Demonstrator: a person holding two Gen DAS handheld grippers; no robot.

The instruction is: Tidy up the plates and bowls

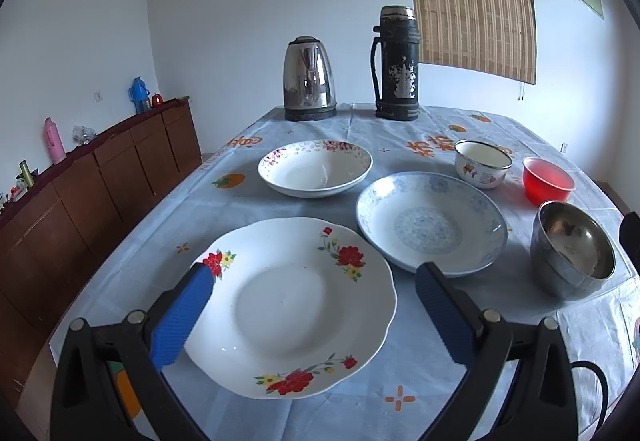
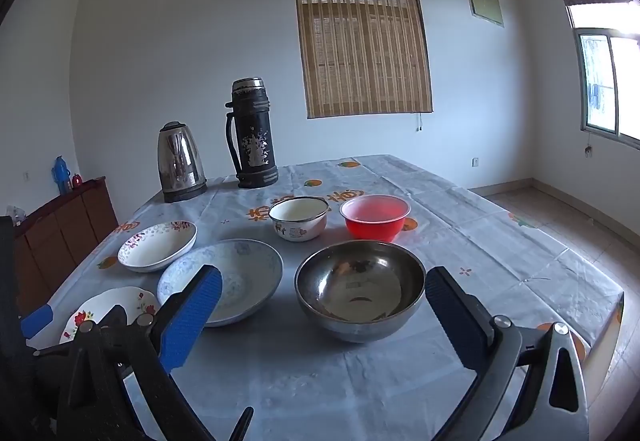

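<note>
A white plate with red flowers lies nearest, and my left gripper hangs open above its near half, holding nothing. Beyond it sit a blue-patterned plate and a pink-flowered deep plate. To the right stand a white enamel bowl, a red plastic bowl and a steel bowl. My right gripper is open just in front of the steel bowl, with nothing between its blue fingers. The right view also shows the blue-patterned plate, enamel bowl and red bowl.
A steel kettle and a black flask stand at the table's far end on the light blue tablecloth. A wooden sideboard with bottles runs along the left wall. The table edge drops off at the right.
</note>
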